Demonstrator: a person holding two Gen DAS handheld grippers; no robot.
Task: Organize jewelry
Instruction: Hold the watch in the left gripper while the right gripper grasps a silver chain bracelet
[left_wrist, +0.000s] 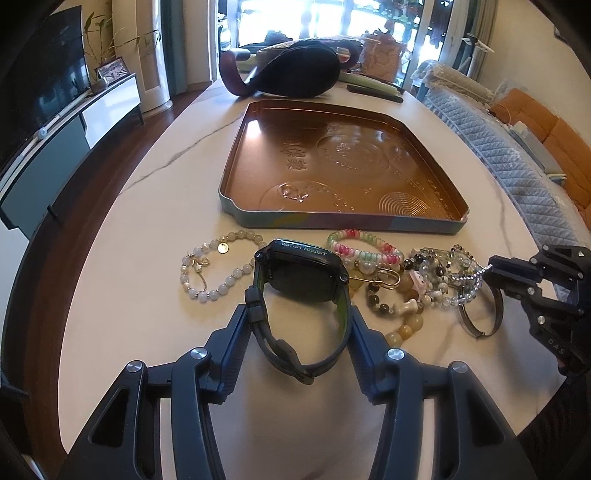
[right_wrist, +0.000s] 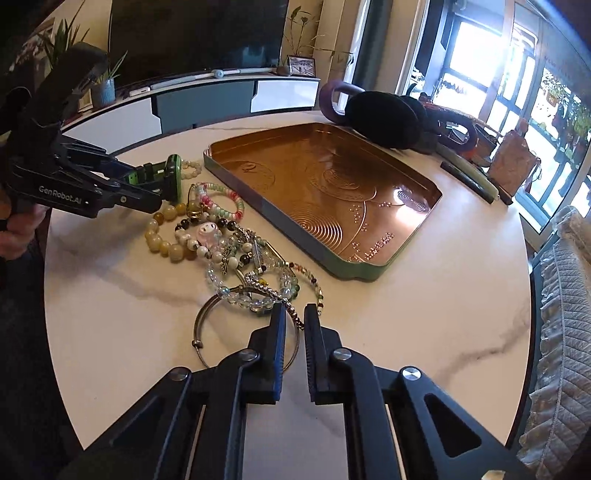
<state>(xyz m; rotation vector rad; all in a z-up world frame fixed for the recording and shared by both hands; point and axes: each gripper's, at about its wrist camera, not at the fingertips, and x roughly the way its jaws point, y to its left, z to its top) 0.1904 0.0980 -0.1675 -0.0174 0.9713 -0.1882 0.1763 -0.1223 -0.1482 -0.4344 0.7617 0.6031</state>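
**Left wrist view: watch is clamped, right tongs are nipping a chain at the pile**

Left wrist camera shows the left gripper (left_wrist: 299, 314) closed around a dark watch (left_wrist: 301, 280). The strap loop sits right between the two fingers, each pad pressing on one side of the band, and the watch face pokes out past the tips toward 12 o'clock. It looks lifted a bit off the white marble table (left_wrist: 147, 206). Seen from the right wrist camera the same watch shows a green edge, out at 10 o'clock.

Beyond the watch, at 12 o'clock, sits the copper-coloured tray (left_wrist: 424, 221) with nothing in it. At about 10 o'clock from the tips lies a pale bead bracelet (left_wrist: 207, 273) on its own. At 1 o'clock there's a pink and green bead bracelet (left_wrist: 364, 249), and from 1 to 3 o'clock the tangled pile of bracelets (left_wrist: 424, 284), with a thin metal bangle (left_wrist: 480, 314) at its near edge.

Right gripper (right_wrist: 294, 314) is at the near edge of that pile, jaws almost closed with only a slim gap. A beaded silver chain (right_wrist: 273, 293) from the pile runs in between the tips, though I can't tell whether it's actually pinched. The bangle lies at 10 o'clock from those tips, partly under the left finger. Tray is at 12 to 1 o'clock, well clear of the pile.
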